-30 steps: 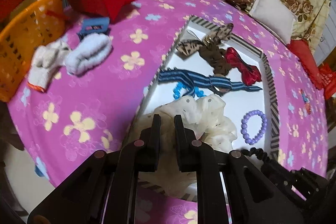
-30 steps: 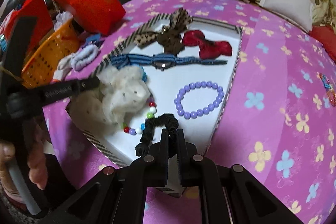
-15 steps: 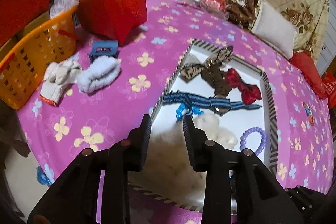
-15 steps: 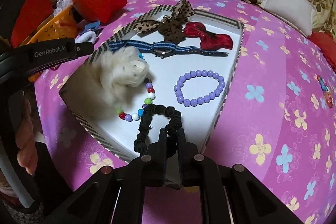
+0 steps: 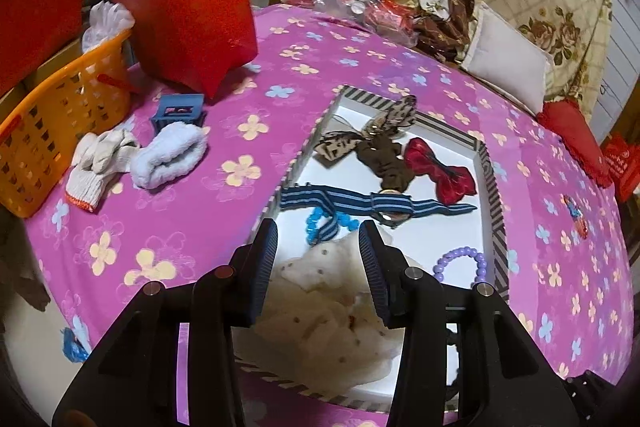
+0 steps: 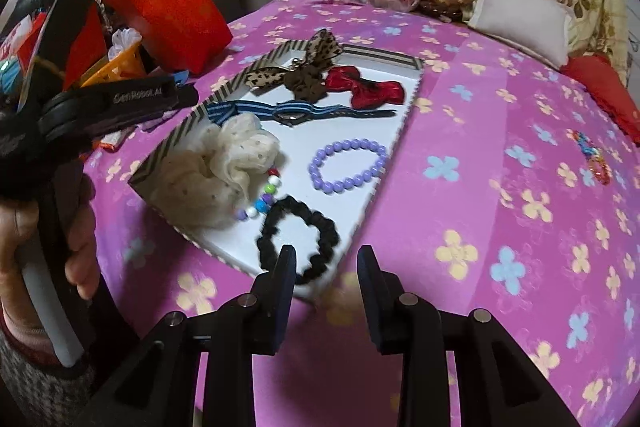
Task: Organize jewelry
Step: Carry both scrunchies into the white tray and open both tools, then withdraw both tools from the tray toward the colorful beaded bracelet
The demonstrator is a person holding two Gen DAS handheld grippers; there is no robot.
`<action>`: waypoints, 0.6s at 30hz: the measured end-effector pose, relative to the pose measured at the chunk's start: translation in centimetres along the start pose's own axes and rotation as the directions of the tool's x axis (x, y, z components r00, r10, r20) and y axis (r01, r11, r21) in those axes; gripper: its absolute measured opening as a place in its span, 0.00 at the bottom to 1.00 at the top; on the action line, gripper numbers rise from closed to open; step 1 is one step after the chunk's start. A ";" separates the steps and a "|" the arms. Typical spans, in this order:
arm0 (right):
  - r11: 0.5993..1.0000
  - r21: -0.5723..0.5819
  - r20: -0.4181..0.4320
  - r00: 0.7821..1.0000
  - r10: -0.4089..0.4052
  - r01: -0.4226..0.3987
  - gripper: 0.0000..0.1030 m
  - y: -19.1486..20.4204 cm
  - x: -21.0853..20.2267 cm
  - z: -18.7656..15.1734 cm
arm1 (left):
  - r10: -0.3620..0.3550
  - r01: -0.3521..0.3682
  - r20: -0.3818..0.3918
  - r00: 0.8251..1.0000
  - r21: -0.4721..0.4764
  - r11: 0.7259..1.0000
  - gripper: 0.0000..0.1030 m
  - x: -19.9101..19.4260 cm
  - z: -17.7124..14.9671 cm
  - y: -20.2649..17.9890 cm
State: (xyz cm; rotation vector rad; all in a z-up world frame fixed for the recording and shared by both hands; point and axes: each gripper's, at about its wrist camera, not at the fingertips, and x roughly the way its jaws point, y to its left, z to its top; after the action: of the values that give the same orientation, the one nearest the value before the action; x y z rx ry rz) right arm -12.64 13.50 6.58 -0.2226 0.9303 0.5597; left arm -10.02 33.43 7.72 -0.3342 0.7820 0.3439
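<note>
Your left gripper [image 5: 318, 239] jaws apart over the cream scrunchie [image 5: 332, 311] in the striped tray [image 5: 496, 211], your right gripper [image 6: 326, 265] jaws apart near the black scrunchie [image 6: 298, 239]

I see the tray [image 6: 406, 107] lying on the worktop [image 6: 500, 187], scrunchie [image 6: 298, 239] in its near end, bead bracelet [image 6: 348, 165] behind that, frilly scrunchie [image 6: 224, 167] left of it, bows [image 6: 360, 89] at the tray's far end, basket [image 5: 52, 131] and gloves [image 5: 100, 159] left of the tray.

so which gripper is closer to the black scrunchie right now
Right. The right gripper hangs open just past the black scrunchie, at the tray's near corner. The left gripper is open over the cream scrunchie instead.
</note>
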 end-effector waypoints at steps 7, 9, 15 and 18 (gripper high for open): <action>0.996 0.068 0.008 0.998 -0.065 0.065 0.29 -3.3 -2.1 -2.8 | -0.021 0.020 0.016 1.000 0.051 0.998 0.40 -0.5 -0.3 -2.2; 0.991 0.090 -0.004 0.995 -0.095 0.095 0.29 -4.7 -2.7 -3.8 | -0.023 0.022 0.018 1.000 0.070 0.997 0.40 -0.7 -0.6 -2.8; 0.971 0.198 0.005 0.990 -0.138 0.134 0.29 -8.9 -5.3 -6.4 | -0.041 0.043 -0.016 0.999 0.149 0.988 0.40 -2.9 -2.4 -5.9; 0.957 0.250 0.014 0.987 -0.158 0.149 0.29 -10.8 -6.2 -7.6 | -0.065 0.065 -0.007 0.998 0.232 0.971 0.42 -5.4 -4.5 -7.9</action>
State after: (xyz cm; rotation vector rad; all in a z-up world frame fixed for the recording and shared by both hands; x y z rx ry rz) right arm -14.94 -0.88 6.59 -0.0586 0.9322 0.2987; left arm -13.09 23.51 10.00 -0.1397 0.7994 0.1879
